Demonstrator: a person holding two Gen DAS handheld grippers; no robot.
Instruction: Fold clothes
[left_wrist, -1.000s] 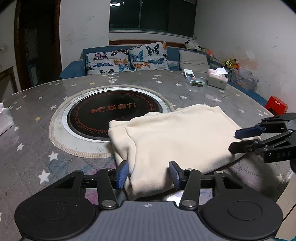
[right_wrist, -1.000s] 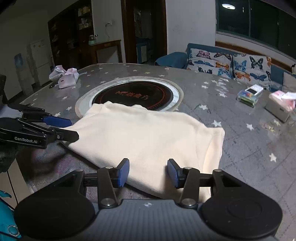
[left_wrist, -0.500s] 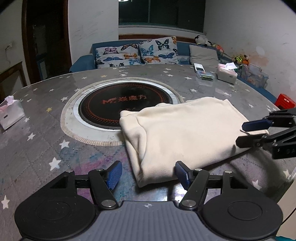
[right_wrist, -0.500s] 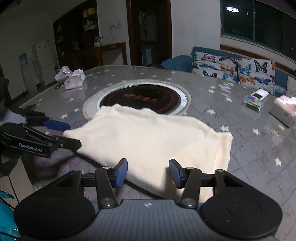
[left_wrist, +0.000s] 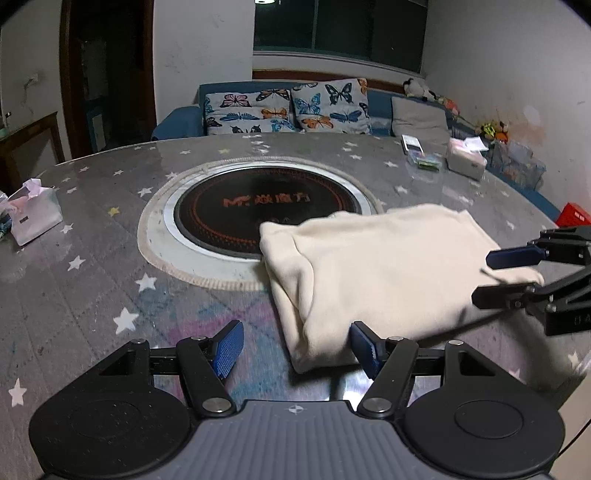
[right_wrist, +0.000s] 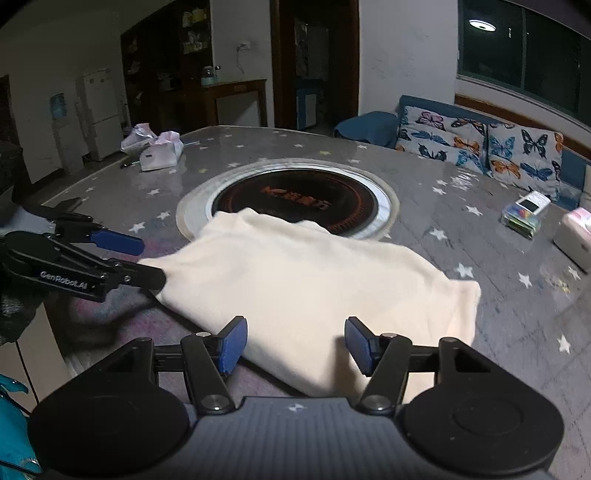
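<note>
A cream garment (left_wrist: 384, 266) lies folded into a rough rectangle on the grey star-print table, its far edge on the black round hob; it also shows in the right wrist view (right_wrist: 314, 280). My left gripper (left_wrist: 295, 349) is open and empty, just short of the garment's near left corner. My right gripper (right_wrist: 293, 345) is open and empty over the garment's near edge. Each gripper shows in the other's view, the right one (left_wrist: 511, 275) and the left one (right_wrist: 142, 260), both at the garment's corners, neither pinching cloth.
A black round hob (left_wrist: 266, 210) sits in the table's middle. A tissue pack (left_wrist: 31, 214) lies at the left, a tissue box (left_wrist: 465, 162) and small boxes (left_wrist: 421, 151) at the far right. A sofa with butterfly cushions (left_wrist: 288, 110) stands behind.
Both grippers have pulled back toward me from the garment and opened wider; the left one has also shifted left. The garment stays put on the table.
</note>
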